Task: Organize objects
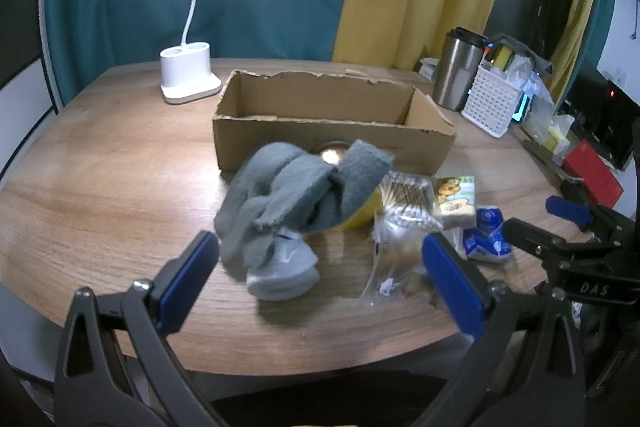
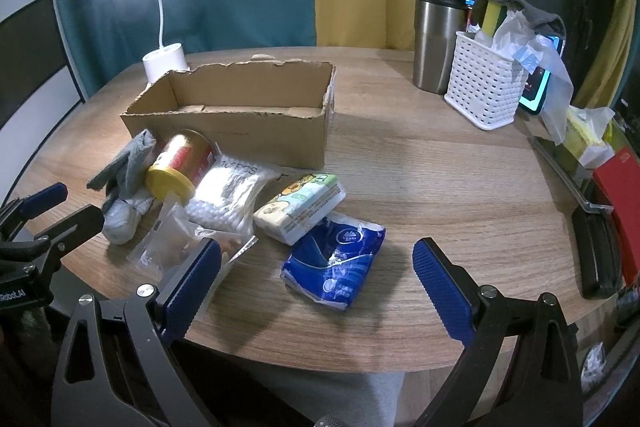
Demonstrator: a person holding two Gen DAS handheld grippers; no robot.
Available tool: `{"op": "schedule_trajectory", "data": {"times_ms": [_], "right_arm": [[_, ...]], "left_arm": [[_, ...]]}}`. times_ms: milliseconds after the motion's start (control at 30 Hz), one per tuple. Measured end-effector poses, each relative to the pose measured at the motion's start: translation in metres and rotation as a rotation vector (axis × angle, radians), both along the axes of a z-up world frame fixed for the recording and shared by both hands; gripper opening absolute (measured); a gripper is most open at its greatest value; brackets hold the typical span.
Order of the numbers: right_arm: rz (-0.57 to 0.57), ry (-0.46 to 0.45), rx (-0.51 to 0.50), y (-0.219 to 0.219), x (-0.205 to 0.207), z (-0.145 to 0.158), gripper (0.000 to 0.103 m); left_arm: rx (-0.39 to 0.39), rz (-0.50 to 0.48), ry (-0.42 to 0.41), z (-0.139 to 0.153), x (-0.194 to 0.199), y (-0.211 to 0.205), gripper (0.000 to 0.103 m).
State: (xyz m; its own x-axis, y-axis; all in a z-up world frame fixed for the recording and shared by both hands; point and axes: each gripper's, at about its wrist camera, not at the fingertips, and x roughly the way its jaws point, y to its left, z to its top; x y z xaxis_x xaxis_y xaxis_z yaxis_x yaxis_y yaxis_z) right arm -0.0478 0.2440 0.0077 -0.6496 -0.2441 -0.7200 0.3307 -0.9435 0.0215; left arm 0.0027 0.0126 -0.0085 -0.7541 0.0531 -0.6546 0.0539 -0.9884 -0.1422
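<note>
**Both claws wide and empty over an unsorted pile**

Nearest the left wrist camera stood the left gripper (image 1: 320,269), its blue pads spread wide with nothing between them, aimed at the grey socks (image 1: 288,203) that lay bunched at twelve o'clock from it. The socks draped over a gold-lidded can (image 1: 332,153), hiding most of it, which suggested they would need to go first. At two o'clock from the socks lay a bag of cotton swabs (image 1: 408,201), a cartoon tissue pack (image 1: 456,201) and a blue tissue pack (image 1: 488,235). Beyond the heap, at twelve o'clock, the cardboard box (image 1: 332,123) sat open-topped and looked empty, likely the place meant for everything.

Nearest the right wrist camera stood the right gripper (image 2: 316,287), likewise spread apart and holding nothing, with the blue tissue pack (image 2: 336,259) lying just ahead between its pads, probably its first pick. At ten o'clock a clear plastic packet (image 2: 176,235) overlapped the swab bag (image 2: 228,195), and the can (image 2: 180,167) lay on its side against the box wall (image 2: 240,139). The white basket (image 2: 484,87) and steel tumbler (image 2: 436,43) stood well apart at one o'clock, seemingly not part of the job.
</note>
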Motion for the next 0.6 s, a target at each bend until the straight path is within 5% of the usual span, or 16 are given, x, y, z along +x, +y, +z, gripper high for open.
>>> {"op": "schedule_trajectory", "data": {"times_ms": [600], "right_arm": [[-0.022, -0.024, -0.009, 0.010, -0.009, -0.010, 0.098]], "left_arm": [[-0.017, -0.050, -0.029, -0.007, -0.013, 0.020, 0.102]]}}
